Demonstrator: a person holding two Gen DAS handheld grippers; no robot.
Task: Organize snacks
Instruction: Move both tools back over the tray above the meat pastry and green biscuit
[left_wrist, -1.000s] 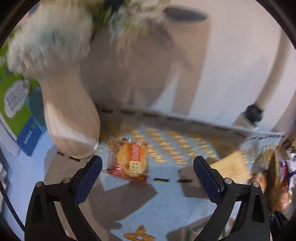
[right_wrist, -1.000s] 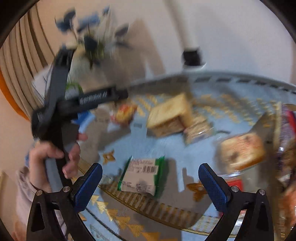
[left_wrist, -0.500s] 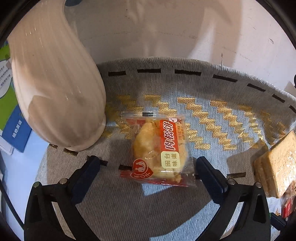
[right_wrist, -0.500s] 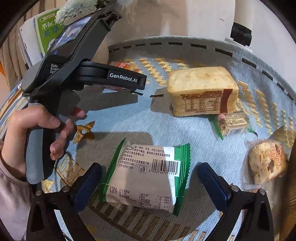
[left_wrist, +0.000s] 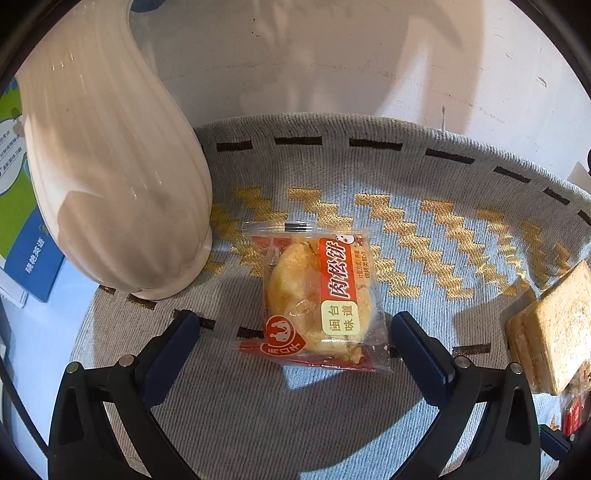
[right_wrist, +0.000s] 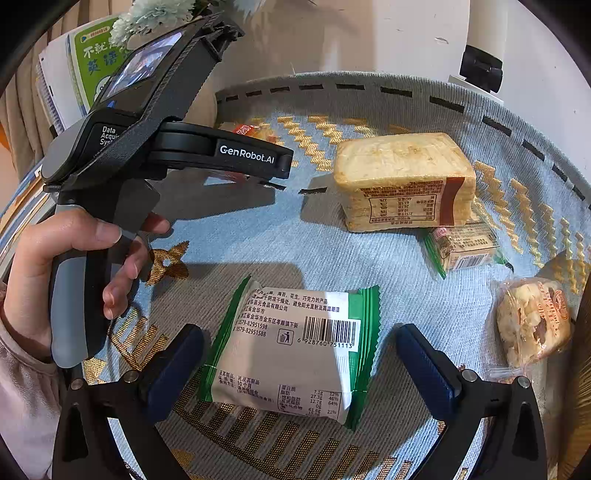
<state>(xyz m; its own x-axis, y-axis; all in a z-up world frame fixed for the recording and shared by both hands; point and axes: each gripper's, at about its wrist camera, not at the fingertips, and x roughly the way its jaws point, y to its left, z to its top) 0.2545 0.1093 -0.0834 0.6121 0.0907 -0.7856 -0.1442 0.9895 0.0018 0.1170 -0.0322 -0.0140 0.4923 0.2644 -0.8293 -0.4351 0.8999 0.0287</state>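
So the snacks are all still lying loose on the woven mat (left_wrist: 461, 177), nothing's grouped or put anywhere yet as far as I can see, so I'd say this is right at the start. The red-labelled pastry packet (left_wrist: 314, 299) is sitting toward the mat's back left edge, just beside the cream vase (left_wrist: 110, 166), and the left gripper (left_wrist: 295, 332) is hanging right over its near end with the jaws spread wide, one pad on each side and neither pressing on the wrapper. Over in the right wrist view, the green-and-white packet (right_wrist: 295, 343) is lying near the mat's front edge, and the right gripper (right_wrist: 299, 354) is straddling it the same way, jaws apart, not squeezing yet. Further out there's the wrapped bread block (right_wrist: 402, 181) around the middle of the mat, a small green-edged bar (right_wrist: 465, 247) touching its right end, and a clear-wrapped round cake (right_wrist: 532, 325) near the right edge. The person's hand (right_wrist: 62, 266) is gripping the left tool's handle. Looks like both grabs are lined up but everything's still left to do.
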